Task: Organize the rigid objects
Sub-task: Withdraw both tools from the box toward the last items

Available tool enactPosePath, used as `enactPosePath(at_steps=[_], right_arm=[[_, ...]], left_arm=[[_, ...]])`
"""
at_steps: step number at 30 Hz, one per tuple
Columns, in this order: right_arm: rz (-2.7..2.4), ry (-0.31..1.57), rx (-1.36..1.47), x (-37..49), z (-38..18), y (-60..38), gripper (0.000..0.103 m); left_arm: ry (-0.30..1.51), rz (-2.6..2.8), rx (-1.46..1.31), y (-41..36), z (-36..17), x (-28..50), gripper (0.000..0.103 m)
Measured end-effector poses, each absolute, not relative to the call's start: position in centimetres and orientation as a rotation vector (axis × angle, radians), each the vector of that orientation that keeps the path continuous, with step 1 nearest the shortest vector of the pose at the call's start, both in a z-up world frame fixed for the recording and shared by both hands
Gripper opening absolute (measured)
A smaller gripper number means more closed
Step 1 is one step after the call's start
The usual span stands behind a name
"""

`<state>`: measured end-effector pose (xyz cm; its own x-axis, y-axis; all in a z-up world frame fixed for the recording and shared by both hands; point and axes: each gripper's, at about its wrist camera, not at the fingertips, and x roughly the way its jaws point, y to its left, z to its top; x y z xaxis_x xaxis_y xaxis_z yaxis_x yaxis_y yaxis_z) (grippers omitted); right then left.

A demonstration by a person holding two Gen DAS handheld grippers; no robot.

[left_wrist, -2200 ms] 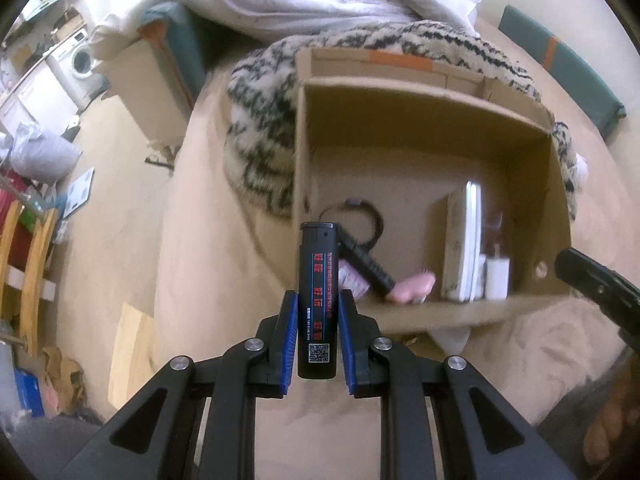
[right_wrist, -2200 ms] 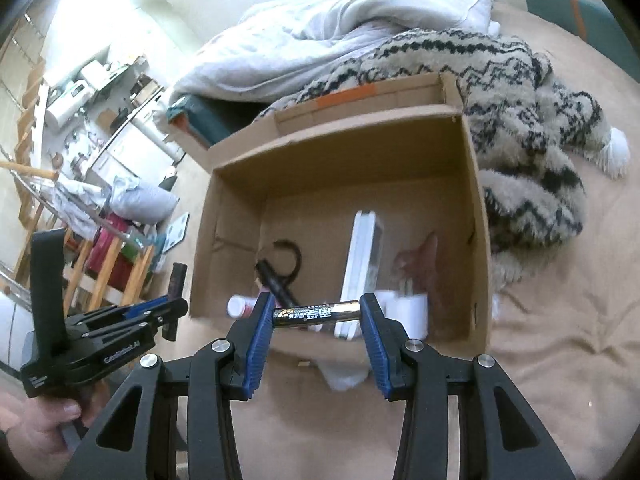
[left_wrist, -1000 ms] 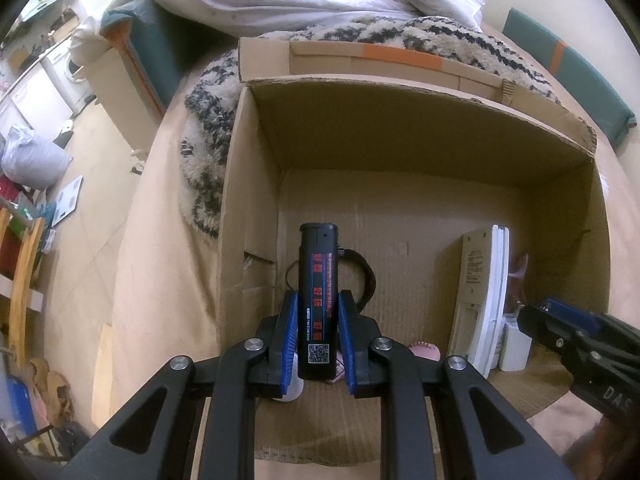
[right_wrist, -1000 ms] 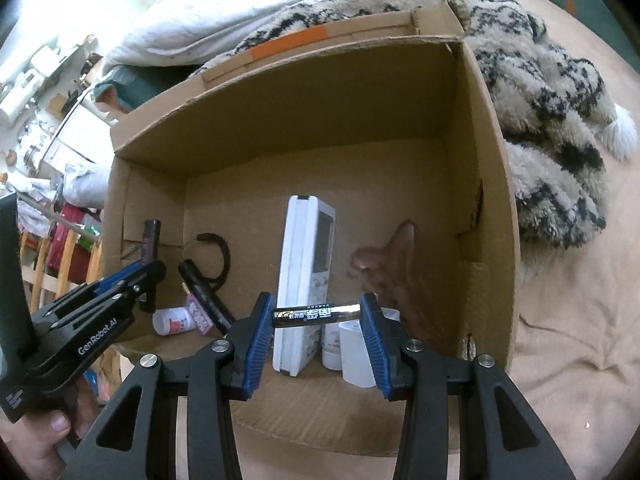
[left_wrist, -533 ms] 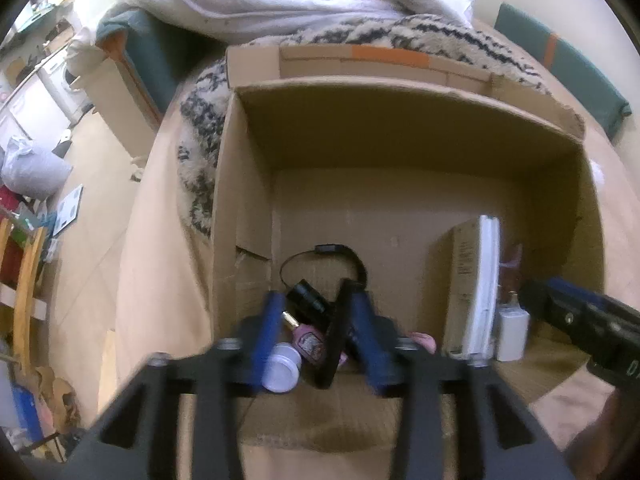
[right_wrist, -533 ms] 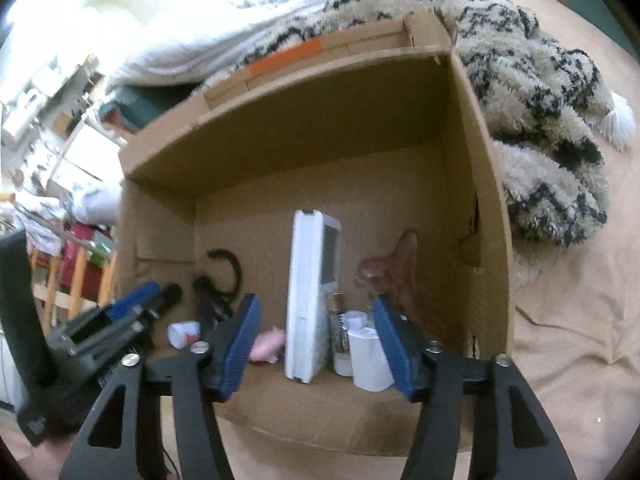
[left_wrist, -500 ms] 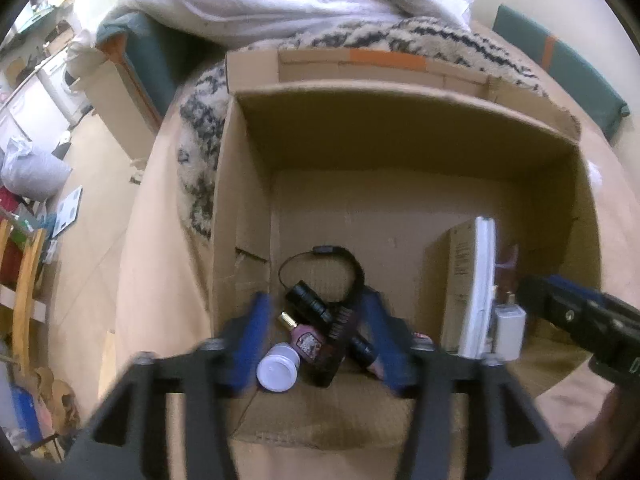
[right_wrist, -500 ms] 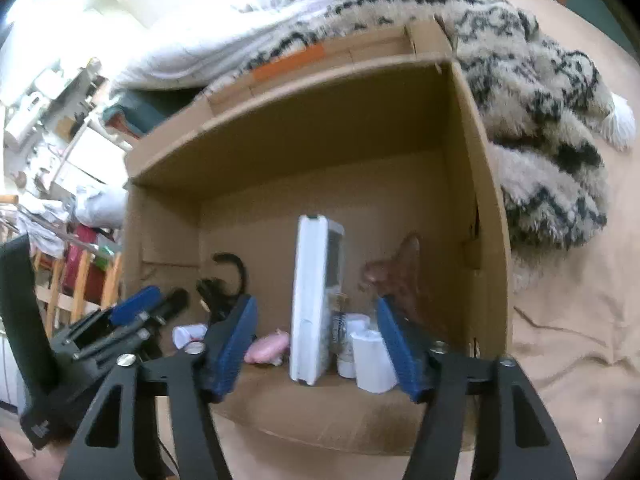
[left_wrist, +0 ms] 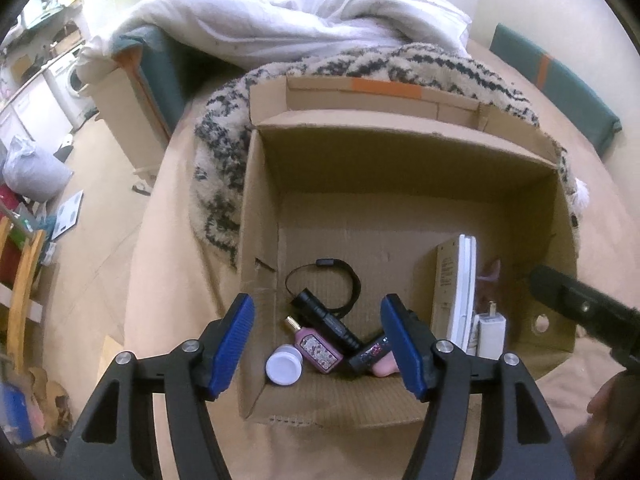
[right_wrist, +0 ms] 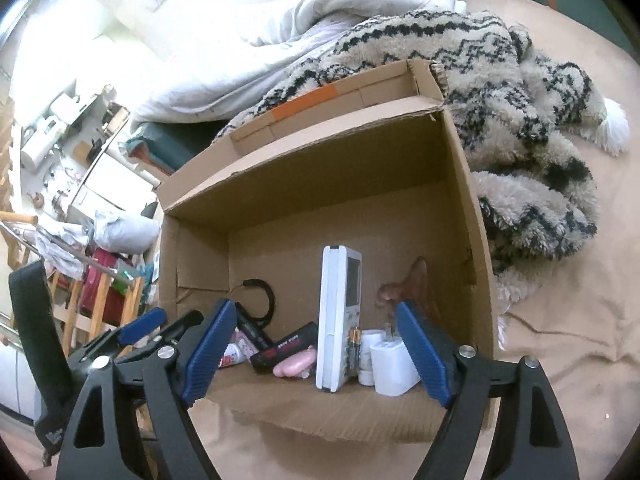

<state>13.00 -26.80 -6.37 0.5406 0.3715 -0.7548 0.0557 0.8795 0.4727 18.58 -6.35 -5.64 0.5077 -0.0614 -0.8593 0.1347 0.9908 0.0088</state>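
Both tongs, left (left_wrist: 316,338) and right (right_wrist: 316,352), just opening, empty; lighter (left_wrist: 370,354) and battery (right_wrist: 354,346) dropped in box (left_wrist: 260,216), nothing loose visible outside

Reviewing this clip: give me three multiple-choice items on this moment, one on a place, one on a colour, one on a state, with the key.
1. Where does the white remote stand?
A. inside the cardboard box
B. on the white duvet
C. on the floor

2. What colour is the tape on the box's far flap?
A. green
B. orange
C. black

3. How is the left claw?
A. shut on a bottle
B. open, holding nothing
C. shut, empty

Key: 1 A, the white remote stands on edge inside the cardboard box; 2 B, the tape is orange; 3 B, the left claw is spread over the box, empty.
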Motion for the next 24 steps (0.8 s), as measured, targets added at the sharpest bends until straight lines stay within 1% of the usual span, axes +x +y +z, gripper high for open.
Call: enactPosePath(at_steps=[4, 15, 24], right_arm=[[0.197, 0.99, 0.466, 11.8, -5.9, -26.7, 0.087], [0.166, 1.008, 0.472, 8.7, -6.2, -26.8, 0.087], [0.182, 1.071, 0.429, 6.9, -7.7, -24.5, 0.087]], left_arm=[[1.015, -0.097, 0.089, -5.8, -5.1, 17.6, 0.063], [1.062, -0.074, 0.062, -4.2, -5.8, 14.2, 0.063], [1.155, -0.045, 0.04, -3.7, -7.3, 12.6, 0.063]])
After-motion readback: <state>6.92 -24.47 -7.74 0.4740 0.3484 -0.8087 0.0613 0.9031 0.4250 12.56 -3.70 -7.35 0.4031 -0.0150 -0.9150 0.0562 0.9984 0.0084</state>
